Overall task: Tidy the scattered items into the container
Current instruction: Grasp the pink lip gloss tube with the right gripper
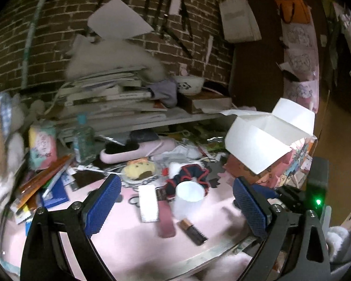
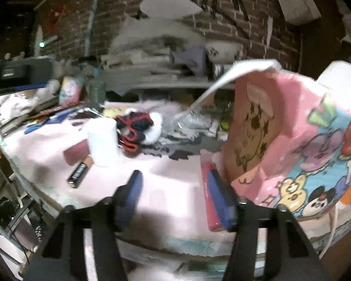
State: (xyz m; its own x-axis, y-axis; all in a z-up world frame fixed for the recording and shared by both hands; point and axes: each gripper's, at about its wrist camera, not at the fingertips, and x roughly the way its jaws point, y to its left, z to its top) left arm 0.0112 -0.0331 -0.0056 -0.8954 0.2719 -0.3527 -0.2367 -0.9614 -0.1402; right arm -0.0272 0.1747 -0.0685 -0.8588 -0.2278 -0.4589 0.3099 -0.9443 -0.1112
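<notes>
Two grippers, left gripper (image 1: 175,201) jaws wide and empty, right gripper (image 2: 175,199) jaws blurred, half-closed, grip unclear, box (image 2: 292,152) cropped.

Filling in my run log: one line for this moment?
left gripper: open over cup | right gripper: open, empty | battery: on table

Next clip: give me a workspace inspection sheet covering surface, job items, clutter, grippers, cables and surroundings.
Surface: pink tabletop, crowded toward the back.
Job's things: white cup upright; battery lying flat; cartoon-printed container, white flaps open.
Clutter: book stack, clear bottle, yellow plush.
Grippers: left gripper open, nothing between its pads; right gripper open, beside a pink flat item.
Cables: white cable.
Surroundings: brick wall.
</notes>
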